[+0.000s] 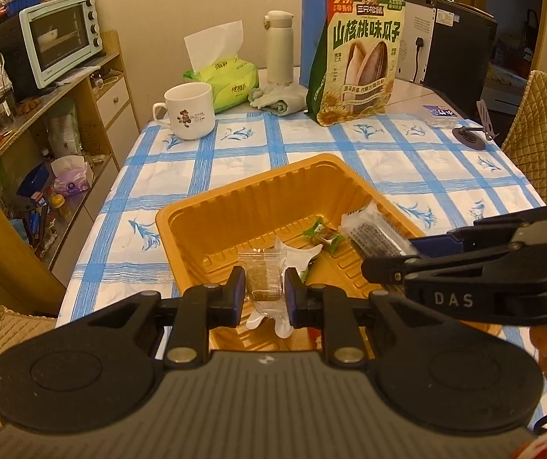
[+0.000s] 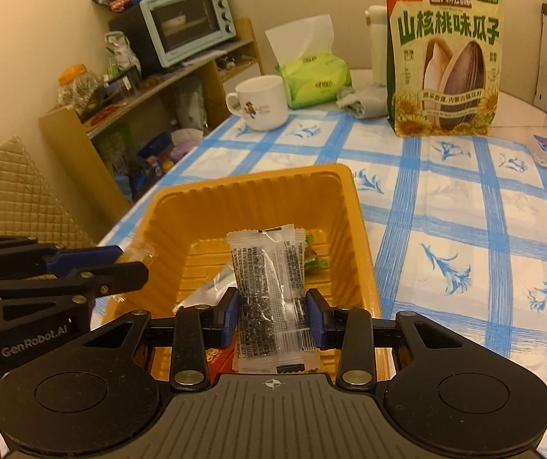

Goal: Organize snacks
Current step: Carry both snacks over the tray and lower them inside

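An orange plastic tray [image 1: 235, 199] [image 2: 250, 179] sits on the blue-checked tablecloth. My left gripper [image 1: 265, 294] hangs over the tray's near end, shut on a small brown candy in a clear wrapper [image 1: 263, 281]. My right gripper [image 2: 273, 317] is shut on a clear packet of black sesame bar [image 2: 265, 290], also above the tray. Each gripper shows in the other's view: the right gripper [image 1: 392, 258] enters from the right, the left gripper [image 2: 131, 260] from the left. A green-wrapped candy [image 1: 321, 233] [image 2: 313, 260] and a white wrapper [image 1: 296, 254] lie on the tray floor.
Behind the tray stand a tall sunflower-seed bag [image 1: 357, 57], a white mug [image 1: 189, 111], a green tissue pack [image 1: 227, 76], a pale flask [image 1: 279, 49] and a blue thermos [image 1: 329, 19]. A shelf with a toaster oven [image 1: 59, 38] stands left. Quilted chairs [image 1: 545, 130] flank the table.
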A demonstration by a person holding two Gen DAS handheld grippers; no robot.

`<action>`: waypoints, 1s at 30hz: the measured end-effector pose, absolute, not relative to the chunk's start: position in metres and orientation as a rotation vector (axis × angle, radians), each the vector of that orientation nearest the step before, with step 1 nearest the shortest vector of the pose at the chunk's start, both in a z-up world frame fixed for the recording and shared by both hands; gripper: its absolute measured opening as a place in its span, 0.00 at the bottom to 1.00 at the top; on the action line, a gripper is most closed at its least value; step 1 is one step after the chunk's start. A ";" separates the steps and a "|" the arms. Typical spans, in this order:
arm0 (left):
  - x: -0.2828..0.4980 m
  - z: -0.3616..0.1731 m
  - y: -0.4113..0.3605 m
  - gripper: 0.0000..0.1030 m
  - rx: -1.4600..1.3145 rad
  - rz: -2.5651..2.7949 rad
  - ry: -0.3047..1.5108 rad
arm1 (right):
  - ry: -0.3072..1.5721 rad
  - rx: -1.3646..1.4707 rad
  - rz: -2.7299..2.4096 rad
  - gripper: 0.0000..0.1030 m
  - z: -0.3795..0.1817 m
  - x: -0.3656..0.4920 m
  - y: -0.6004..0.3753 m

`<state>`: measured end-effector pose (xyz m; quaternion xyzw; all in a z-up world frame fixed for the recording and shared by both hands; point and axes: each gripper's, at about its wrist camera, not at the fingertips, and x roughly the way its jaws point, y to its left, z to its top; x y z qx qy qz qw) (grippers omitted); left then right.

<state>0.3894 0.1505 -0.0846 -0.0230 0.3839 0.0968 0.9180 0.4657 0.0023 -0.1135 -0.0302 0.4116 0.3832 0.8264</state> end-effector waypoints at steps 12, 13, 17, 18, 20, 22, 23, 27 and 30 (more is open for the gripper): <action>0.403 -0.095 0.160 0.19 -0.051 0.186 0.811 | 0.893 -0.097 0.790 0.37 -0.129 0.475 0.015; 0.403 -0.096 0.161 0.19 -0.052 0.184 0.812 | 0.887 -0.099 0.794 0.37 -0.129 0.474 0.016; 0.405 -0.096 0.163 0.19 -0.055 0.182 0.813 | 0.874 -0.108 0.795 0.37 -0.125 0.473 0.018; 0.405 -0.096 0.163 0.19 -0.056 0.181 0.811 | 0.875 -0.102 0.793 0.37 -0.124 0.474 0.018; 0.406 -0.095 0.164 0.19 -0.055 0.181 0.806 | 0.871 -0.083 0.796 0.37 -0.121 0.475 0.017; 0.408 -0.094 0.166 0.19 -0.056 0.181 0.803 | 0.867 -0.076 0.800 0.37 -0.119 0.476 0.017; 0.409 -0.094 0.167 0.19 -0.055 0.183 0.802 | 0.866 -0.077 0.802 0.37 -0.118 0.477 0.018; 0.415 -0.094 0.171 0.19 -0.050 0.187 0.801 | 0.866 -0.075 0.809 0.37 -0.117 0.478 0.019; 0.420 -0.095 0.173 0.19 -0.047 0.189 0.803 | 0.865 -0.080 0.813 0.37 -0.117 0.480 0.021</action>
